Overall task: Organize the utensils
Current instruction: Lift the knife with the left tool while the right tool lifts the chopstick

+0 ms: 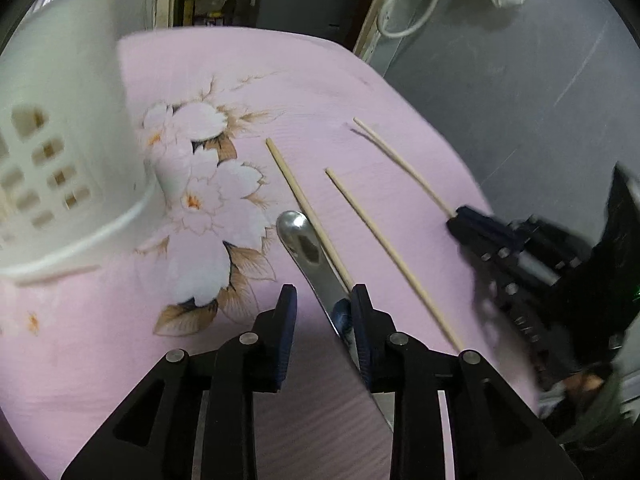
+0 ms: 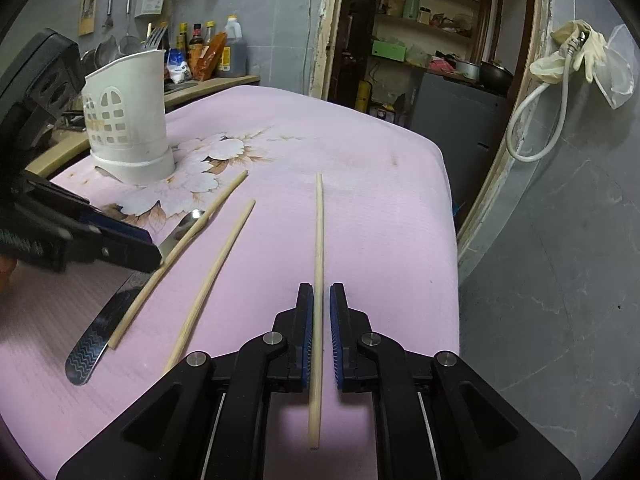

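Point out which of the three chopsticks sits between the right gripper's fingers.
The chopstick farthest from the spoon, lying alone; the right gripper is closed around it. The other two lie untouched.

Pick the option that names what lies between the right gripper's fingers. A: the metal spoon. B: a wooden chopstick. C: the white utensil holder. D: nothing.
B: in the right wrist view the right gripper has a wooden chopstick running between its nearly closed fingers, while the spoon lies off by the left gripper.

Three pale chopsticks [image 2: 218, 270] lie flat, fanned apart — a steel spoon [image 2: 120, 308] touches the leftmost; white slotted holder [image 2: 126, 120] upright far left.
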The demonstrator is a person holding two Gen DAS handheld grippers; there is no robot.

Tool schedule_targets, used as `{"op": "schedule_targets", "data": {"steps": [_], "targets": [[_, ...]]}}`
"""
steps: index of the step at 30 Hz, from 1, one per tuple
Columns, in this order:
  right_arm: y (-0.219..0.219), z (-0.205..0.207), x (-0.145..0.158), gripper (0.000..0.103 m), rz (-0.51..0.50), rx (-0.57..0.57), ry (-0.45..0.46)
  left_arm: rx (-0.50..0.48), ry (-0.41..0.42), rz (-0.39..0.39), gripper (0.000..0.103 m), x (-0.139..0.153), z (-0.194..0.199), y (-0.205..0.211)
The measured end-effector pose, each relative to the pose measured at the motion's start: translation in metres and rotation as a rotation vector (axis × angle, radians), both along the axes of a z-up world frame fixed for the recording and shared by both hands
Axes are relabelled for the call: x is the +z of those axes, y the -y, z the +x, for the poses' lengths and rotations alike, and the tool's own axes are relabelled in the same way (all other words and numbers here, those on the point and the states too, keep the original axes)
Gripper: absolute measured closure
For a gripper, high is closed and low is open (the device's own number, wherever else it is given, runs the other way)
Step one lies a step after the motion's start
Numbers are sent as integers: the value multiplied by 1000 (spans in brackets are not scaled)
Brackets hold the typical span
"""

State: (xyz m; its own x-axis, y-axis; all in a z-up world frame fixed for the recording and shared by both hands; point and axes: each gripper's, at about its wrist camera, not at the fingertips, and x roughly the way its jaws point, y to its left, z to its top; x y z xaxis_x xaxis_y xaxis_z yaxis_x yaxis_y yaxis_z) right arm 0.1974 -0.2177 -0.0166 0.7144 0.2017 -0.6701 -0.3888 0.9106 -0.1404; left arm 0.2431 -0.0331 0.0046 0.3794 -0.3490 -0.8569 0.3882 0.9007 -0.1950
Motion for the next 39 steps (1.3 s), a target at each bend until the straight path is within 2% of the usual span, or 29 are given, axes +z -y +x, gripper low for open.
{"op": "schedule_targets", "data": {"steps": [2, 8, 10, 14, 17, 25, 35, 39], "targets": [[3, 0, 0, 96, 15, 2, -3, -5, 1, 36, 80, 1, -7, 1], [4, 0, 0, 95, 31, 7, -9, 0, -25, 51, 79, 1, -1, 1], [3, 1, 0, 95, 30, 9, -8, -2, -14, 86, 78, 0, 2, 9], [1, 1, 0, 95, 36, 7, -9, -25, 28, 217, 77, -2, 13, 37], [1, 1, 0, 95, 35, 4, -7, -37, 25, 250, 77, -2, 16, 44], [-2, -6, -1, 99, -4, 1, 17, -35, 43, 240, 88, -1, 6, 29], [2, -31, -2, 99, 69, 47, -54, 23, 62, 161, 91, 8, -32, -37], [-6, -31, -4, 99, 48, 62, -57, 9, 85, 161, 90, 13, -47, -42]]}}
